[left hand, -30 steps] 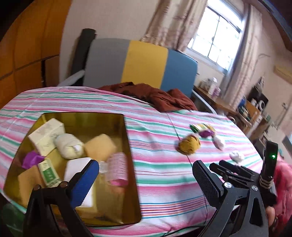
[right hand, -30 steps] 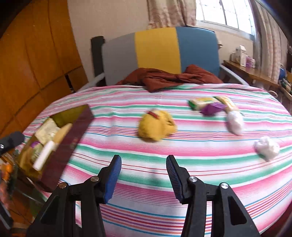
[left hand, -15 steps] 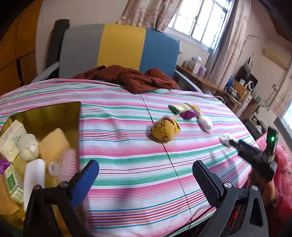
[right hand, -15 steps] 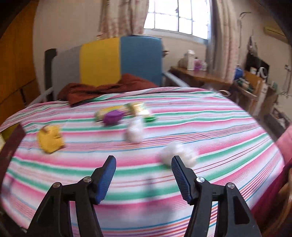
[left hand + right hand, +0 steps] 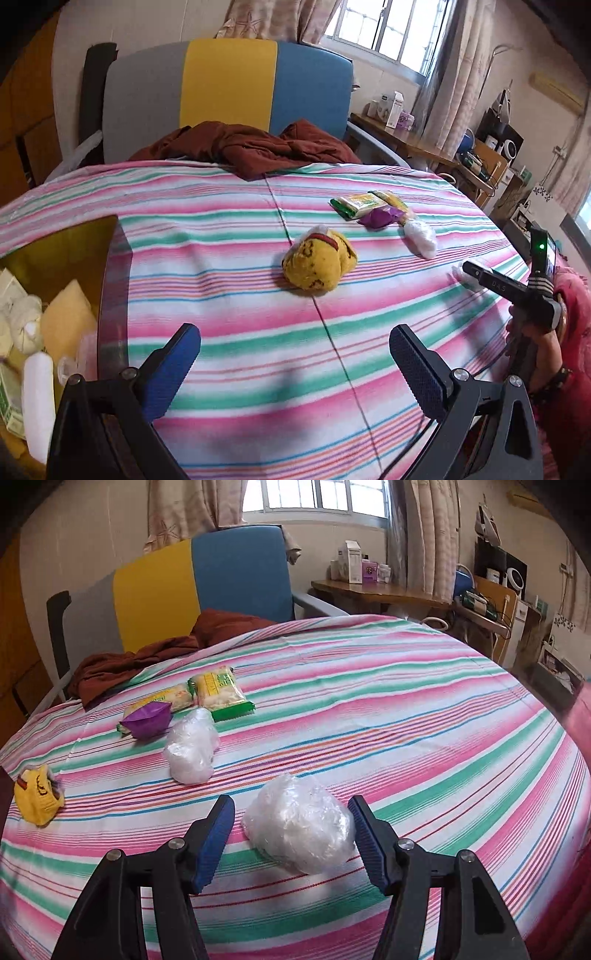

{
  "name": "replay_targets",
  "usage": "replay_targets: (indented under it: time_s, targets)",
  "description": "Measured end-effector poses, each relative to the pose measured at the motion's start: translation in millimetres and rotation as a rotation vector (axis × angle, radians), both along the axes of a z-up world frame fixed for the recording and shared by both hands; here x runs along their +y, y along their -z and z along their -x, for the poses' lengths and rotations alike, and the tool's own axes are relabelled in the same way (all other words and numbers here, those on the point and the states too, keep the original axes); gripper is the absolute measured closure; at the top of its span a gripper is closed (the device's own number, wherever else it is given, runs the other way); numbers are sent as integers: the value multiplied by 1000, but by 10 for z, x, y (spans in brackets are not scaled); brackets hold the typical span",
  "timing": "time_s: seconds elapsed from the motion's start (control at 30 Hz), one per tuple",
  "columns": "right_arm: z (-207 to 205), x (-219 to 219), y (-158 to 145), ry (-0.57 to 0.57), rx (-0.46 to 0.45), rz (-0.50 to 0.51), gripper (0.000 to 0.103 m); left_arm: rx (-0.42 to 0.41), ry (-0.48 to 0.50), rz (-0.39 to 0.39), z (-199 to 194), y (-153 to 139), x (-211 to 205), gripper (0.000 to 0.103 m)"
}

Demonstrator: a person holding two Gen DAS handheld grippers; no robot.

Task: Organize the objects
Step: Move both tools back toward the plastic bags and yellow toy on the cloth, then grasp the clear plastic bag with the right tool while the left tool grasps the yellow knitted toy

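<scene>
**Right gripper straddles a plastic wad**

One plastic wad [image 5: 297, 832] lies on the striped cloth [image 5: 406, 716] between the spread fingers of the right gripper [image 5: 291, 834], neither pad clearly touching it. A second wad [image 5: 191, 749], two snack packs [image 5: 218, 690], a purple wrapper [image 5: 147, 722] and a yellow toy [image 5: 317, 264] lie beyond. Bare cloth runs right to the edge. The left gripper [image 5: 295, 369] is spread wide, holding nothing, beside the tin [image 5: 110, 295].

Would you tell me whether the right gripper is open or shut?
Open: the right gripper has its fingers spread either side of the white plastic bundle, not squeezing it.
</scene>
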State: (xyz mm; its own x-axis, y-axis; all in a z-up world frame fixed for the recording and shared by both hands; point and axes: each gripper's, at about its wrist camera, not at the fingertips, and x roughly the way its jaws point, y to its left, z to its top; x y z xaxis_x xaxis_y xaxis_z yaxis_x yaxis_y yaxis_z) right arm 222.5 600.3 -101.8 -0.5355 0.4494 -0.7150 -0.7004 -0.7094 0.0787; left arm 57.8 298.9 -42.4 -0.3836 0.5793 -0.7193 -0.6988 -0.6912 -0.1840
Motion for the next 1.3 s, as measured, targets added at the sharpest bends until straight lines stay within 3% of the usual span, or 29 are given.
replay_targets:
  time_s: [0.23, 0.47, 0.7, 0.77, 0.83, 0.87, 1.1, 1.3]
  targets:
    - [-1, -6, 93, 13, 18, 35, 64, 4, -10, 11, 110, 66, 207, 0]
    - [20, -119, 89, -14, 24, -13, 65, 33, 18, 35, 214, 132, 576, 0]
    - [21, -127, 104, -16, 32, -23, 65, 121, 55, 101, 365, 290, 1020, 0]
    - [18, -119, 109, -14, 33, -22, 65, 138, 59, 104, 398, 349, 1087, 12]
    - [9, -123, 107, -7, 34, -27, 65, 131, 71, 116, 428, 436, 1141, 39]
    - [2, -122, 106, -7, 34, -29, 65, 121, 76, 121, 438, 481, 1154, 46]
    - [-12, -139, 97, 1, 34, -49, 65, 97, 65, 53, 472, 540, 1026, 58]
    - [16, -259, 55, -3, 7, -116, 66, 151, 62, 42, 345, 516, 930, 63]
